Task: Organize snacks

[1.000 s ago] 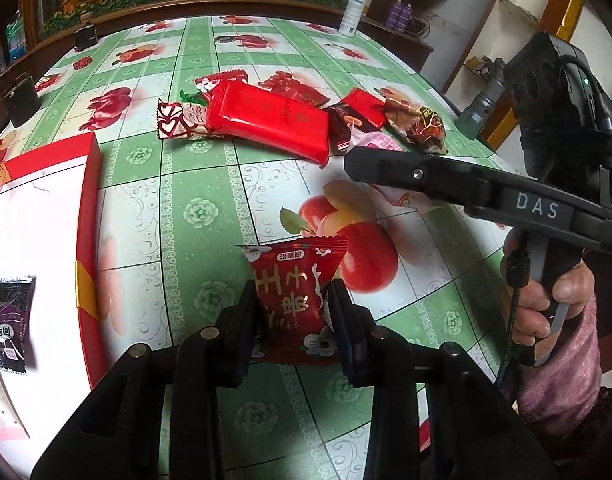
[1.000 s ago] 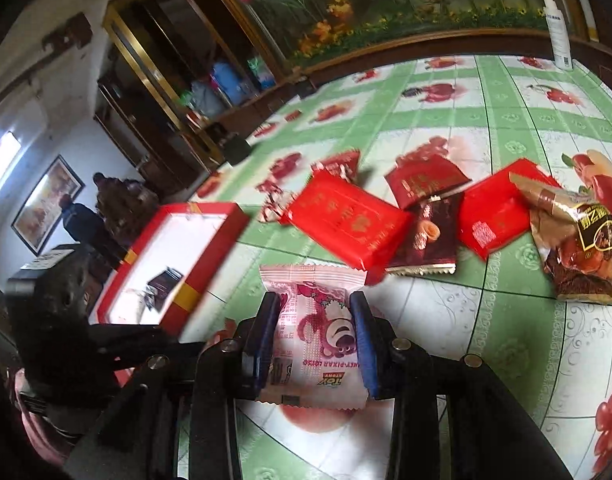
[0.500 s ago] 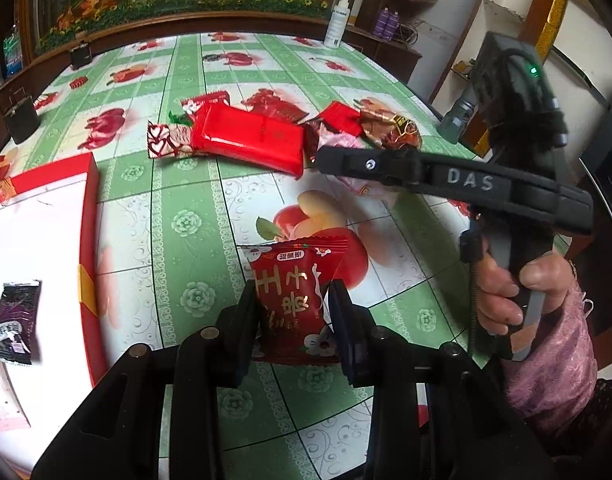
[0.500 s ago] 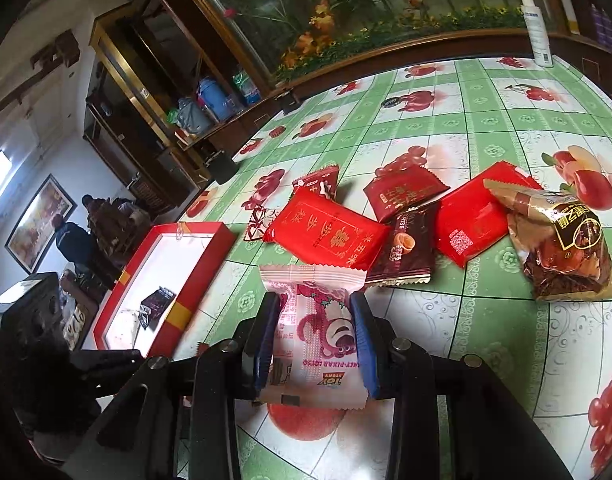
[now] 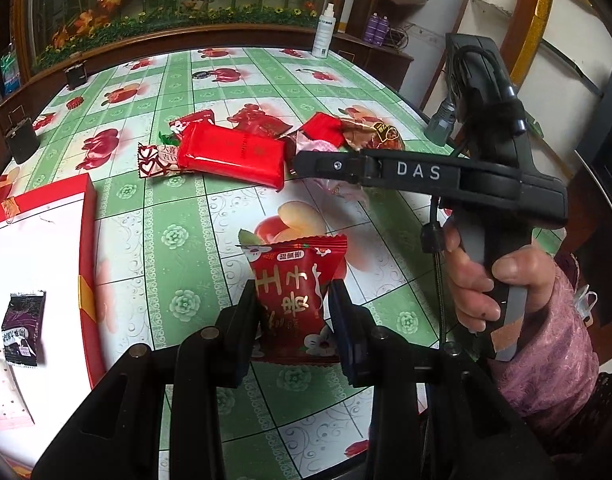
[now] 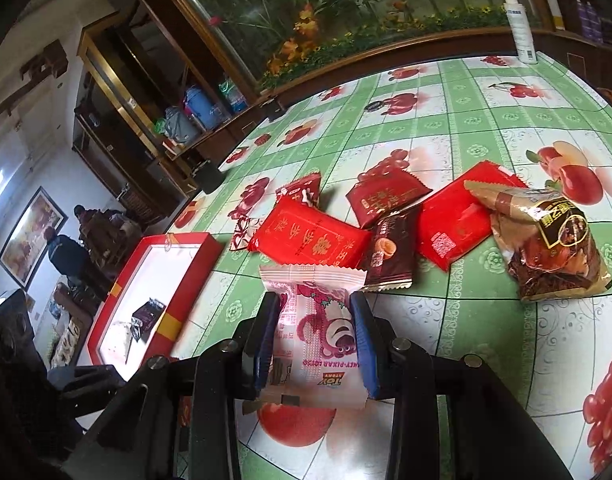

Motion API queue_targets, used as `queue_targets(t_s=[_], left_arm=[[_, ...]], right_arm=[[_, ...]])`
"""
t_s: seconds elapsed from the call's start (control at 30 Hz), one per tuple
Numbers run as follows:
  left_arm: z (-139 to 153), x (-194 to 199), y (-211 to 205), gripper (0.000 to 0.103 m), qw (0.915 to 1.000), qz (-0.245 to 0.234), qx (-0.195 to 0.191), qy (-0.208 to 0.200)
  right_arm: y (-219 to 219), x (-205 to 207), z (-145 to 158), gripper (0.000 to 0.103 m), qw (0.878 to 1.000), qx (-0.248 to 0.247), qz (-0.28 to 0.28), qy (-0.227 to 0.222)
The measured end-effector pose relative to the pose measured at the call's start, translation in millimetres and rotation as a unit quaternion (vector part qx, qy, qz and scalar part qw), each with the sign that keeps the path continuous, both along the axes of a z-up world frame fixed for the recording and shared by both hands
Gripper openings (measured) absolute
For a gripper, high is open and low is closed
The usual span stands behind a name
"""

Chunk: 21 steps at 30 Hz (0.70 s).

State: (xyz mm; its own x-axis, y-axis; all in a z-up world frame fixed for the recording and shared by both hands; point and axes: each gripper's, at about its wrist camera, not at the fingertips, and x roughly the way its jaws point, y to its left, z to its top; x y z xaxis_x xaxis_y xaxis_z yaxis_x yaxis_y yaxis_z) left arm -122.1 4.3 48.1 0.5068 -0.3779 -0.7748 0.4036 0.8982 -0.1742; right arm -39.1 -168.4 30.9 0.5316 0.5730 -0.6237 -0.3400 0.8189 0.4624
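My left gripper [image 5: 293, 300] is shut on a red snack packet [image 5: 296, 288] with gold characters, held above the green fruit-print tablecloth. My right gripper [image 6: 315, 312] is shut on a pink-and-white bear snack packet [image 6: 316, 330], also lifted off the table. In the left wrist view the right gripper's body [image 5: 426, 176] and the hand [image 5: 478, 284] holding it stand at the right. A red box with a white inside [image 5: 86, 240] lies at the left, with a dark purple packet [image 5: 22, 328] in it. The same red box [image 6: 194, 256] shows at the left of the right wrist view.
A pile of snacks lies mid-table: a large red pack [image 6: 310, 240], a dark brown packet [image 6: 390, 256], another red pack [image 6: 458, 220], a brown bag [image 6: 546, 248]. A white spray bottle [image 5: 322, 32] stands at the far edge. Small black boxes [image 5: 20, 136] sit at the left.
Both grippers have risen slightly with their packets, so the table and snack pile look farther off. The right gripper's body has moved up and right in the left wrist view.
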Motion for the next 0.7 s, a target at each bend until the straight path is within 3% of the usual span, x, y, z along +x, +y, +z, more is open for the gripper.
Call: queue_targets(t_s=[0.7], left_arm=[[3.3,-9.1,-3.6,0.032,0.9999,-0.007,-0.008,-0.002]], right_arm=[[-3.3,3.4,-3.7,0.037,1.000,-0.013,-0.025,0.008]])
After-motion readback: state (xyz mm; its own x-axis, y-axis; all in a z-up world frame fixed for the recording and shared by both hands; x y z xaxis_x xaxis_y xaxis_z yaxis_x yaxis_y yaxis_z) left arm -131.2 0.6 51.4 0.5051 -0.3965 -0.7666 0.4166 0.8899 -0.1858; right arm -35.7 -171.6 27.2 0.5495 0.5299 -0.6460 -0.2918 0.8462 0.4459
